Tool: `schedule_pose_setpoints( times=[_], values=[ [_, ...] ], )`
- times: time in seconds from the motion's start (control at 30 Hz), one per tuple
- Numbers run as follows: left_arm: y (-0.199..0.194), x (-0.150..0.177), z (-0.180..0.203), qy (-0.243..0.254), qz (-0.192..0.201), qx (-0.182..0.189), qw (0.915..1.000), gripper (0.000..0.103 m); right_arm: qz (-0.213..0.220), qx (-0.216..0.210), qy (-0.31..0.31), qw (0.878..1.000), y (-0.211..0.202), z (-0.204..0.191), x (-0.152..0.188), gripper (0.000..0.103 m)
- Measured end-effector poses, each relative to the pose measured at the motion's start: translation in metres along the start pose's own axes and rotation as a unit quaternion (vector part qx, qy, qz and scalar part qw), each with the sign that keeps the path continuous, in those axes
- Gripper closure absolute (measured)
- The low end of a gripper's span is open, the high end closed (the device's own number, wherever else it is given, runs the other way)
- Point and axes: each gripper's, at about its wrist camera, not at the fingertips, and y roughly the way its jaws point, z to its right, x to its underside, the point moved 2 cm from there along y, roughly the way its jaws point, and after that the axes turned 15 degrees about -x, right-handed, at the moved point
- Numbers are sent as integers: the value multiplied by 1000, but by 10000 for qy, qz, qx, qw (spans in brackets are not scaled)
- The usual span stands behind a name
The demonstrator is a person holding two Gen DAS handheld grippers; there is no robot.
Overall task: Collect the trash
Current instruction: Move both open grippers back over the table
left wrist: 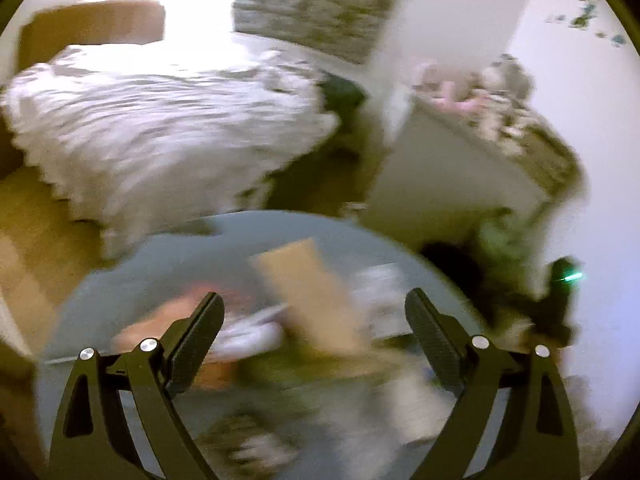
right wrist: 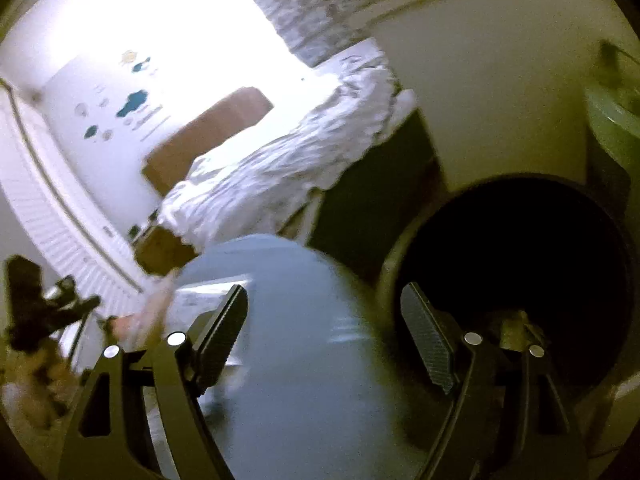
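**Both tongs wide and empty over the round table**

The trash lies on my round grey table (left wrist: pixel 120 264), blurred in the left view. A tan card piece (left wrist: pixel 316 300) lies aslant near the middle of the top, between my left tongs' fingers as the camera sees it, though neither pad touches it. Just left of it sits something orange-pink (left wrist: pixel 160 320) with white scraps (left wrist: pixel 256 332) against it, and more white paper (left wrist: pixel 384 280) lies toward the right edge. What each bit is I cannot tell through the smear.

My left tongs (left wrist: pixel 314 316) stand spread wide and grip nothing. My right tongs (right wrist: pixel 324 308) are wide too and empty, hanging over the table's right edge, with bare grey top between the fingers. A white sheet (right wrist: pixel 208 296) lies by the far edge there.

Just beyond that right edge stands the bin (right wrist: pixel 520 248), its round mouth dark; some tan bit (right wrist: pixel 516 332) shows low inside it, behind my right finger.

Farther out, the bed with a crumpled white duvet (left wrist: pixel 160 120) lies past the table's far edge, a brown headboard (left wrist: pixel 92 28) behind it. A white cupboard (left wrist: pixel 448 168) stands to the right, with clutter on top. In the right view my other tongs (right wrist: pixel 36 304) show dark at the left rim, before a white radiator (right wrist: pixel 52 216)
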Motion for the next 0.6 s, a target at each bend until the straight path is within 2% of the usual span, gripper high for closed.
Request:
schedule_pose_setpoints(
  times=[0.1, 0.17, 0.3, 0.43, 0.5, 0.57, 0.6],
  values=[
    [12, 6, -42, -189, -179, -199, 9995, 12, -282, -310, -161, 9990, 19, -47, -8, 24],
    [18, 8, -54, -254, -255, -241, 9991, 12, -594, -550, -377, 9960, 39, -82, -11, 18],
    [35, 14, -67, -352, -409, -70, 9985, 12, -1465, -706, -917, 9824, 102, -157, -6, 18],
    [45, 21, -67, -298, -463, 89, 9984, 14, -2053, -230, -989, 9734, 161, -187, 7, 18],
    [48, 20, -71, -357, -460, 125, 9982, 25, -2224, -58, -811, 9716, 185, -190, 12, 18],
    [52, 22, -75, -464, -563, 237, 9971, 48, -2299, 102, -723, 9705, 202, -192, 17, 18],
    [55, 23, -77, -529, -637, 297, 9961, 50, -2359, 250, -698, 9690, 210, -192, 20, 18]
  ],
)
